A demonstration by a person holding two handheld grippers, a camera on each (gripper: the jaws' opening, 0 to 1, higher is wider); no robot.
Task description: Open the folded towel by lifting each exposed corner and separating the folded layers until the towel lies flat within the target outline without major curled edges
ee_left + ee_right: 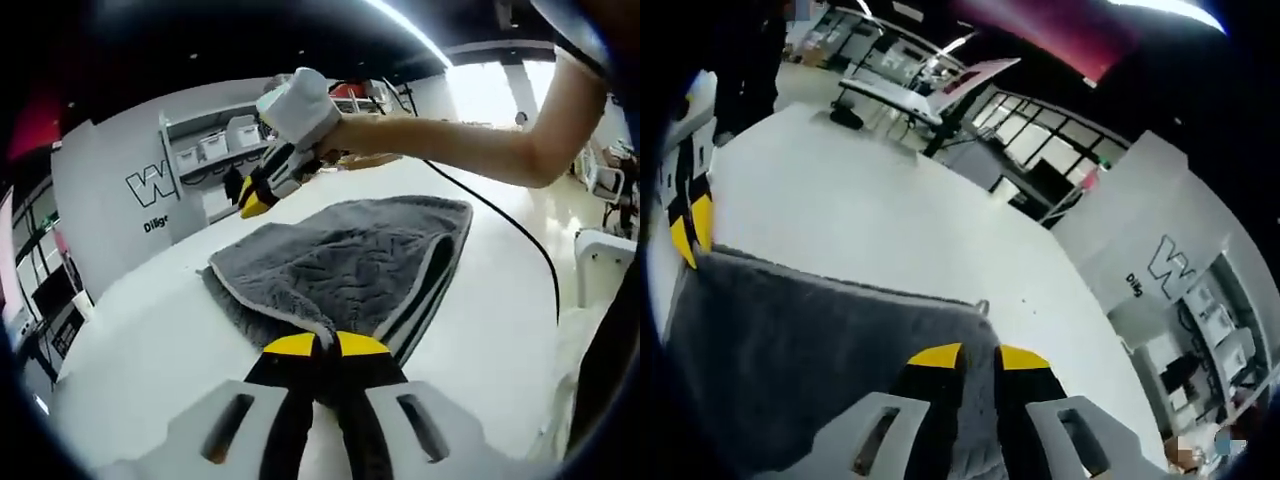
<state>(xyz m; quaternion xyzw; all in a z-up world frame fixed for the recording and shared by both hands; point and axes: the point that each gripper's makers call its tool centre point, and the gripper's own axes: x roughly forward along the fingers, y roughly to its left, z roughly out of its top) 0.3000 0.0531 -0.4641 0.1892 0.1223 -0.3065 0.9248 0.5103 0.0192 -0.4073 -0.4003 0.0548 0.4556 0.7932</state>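
1. The grey towel [345, 265] lies on the white table [150, 340], folded over itself so a light-trimmed edge curves across its top; its layers are not yet spread flat.
2. In the left gripper view, the left gripper [325, 345] sits at the towel's near corner; its yellow-tipped jaws are pressed together on the towel's edge, pinching the cloth.
3. Beyond the towel's far edge, the right gripper [258, 198] hangs in a person's hand [335, 135]; whether it touches the towel I cannot tell.
4. In the right gripper view, the right gripper's jaws are closed over the towel [810, 350], with cloth between the yellow tips; the left gripper [690, 225] sits at the towel's far corner.
5. A black cable [510, 225] trails across the table past the towel.
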